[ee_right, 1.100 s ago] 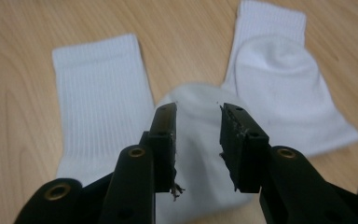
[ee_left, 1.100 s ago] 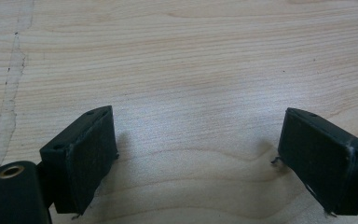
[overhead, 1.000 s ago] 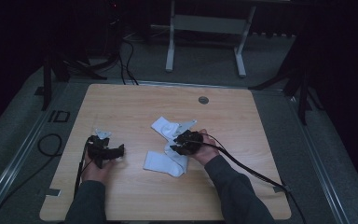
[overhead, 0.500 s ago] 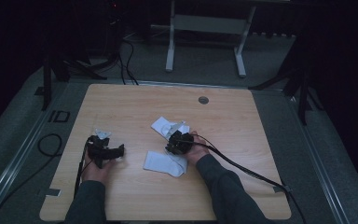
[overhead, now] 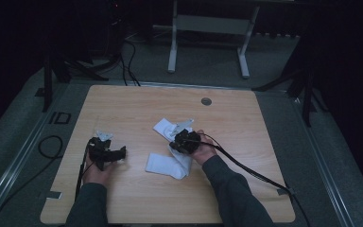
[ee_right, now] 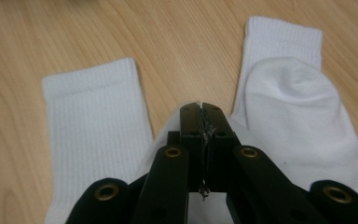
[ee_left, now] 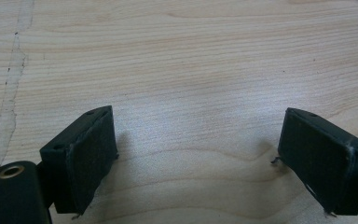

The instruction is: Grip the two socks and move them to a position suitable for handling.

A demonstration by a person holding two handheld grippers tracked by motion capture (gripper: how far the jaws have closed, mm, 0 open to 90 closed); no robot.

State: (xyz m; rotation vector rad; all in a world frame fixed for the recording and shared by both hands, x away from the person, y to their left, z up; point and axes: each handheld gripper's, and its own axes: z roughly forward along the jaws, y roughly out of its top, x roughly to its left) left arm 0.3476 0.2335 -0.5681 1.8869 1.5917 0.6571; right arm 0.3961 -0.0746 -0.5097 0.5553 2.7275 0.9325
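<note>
Pinching white sock (ee_right: 279, 116) fabric, right gripper (ee_right: 200, 109) jaws pressed together, cuffs pointing away.

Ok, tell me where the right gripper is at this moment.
In the high view, the right gripper is right of the table's middle, jaws shut on the two white socks, where they meet.

Socks (ee_right: 95, 135) — plain white, ribbed knit at the cuffs, smooth on the foot. Table (overhead: 137, 113) under the socks: light wood, fine brown grain lines, one pale scuff streak. Right gripper (ee_right: 200, 112) over the socks — black, brass-coloured rivets. Left gripper (ee_left: 198, 154), well left of the socks: matte black pads, one brass rivet. Sleeves (overhead: 231, 194) dark grey-green.
</note>
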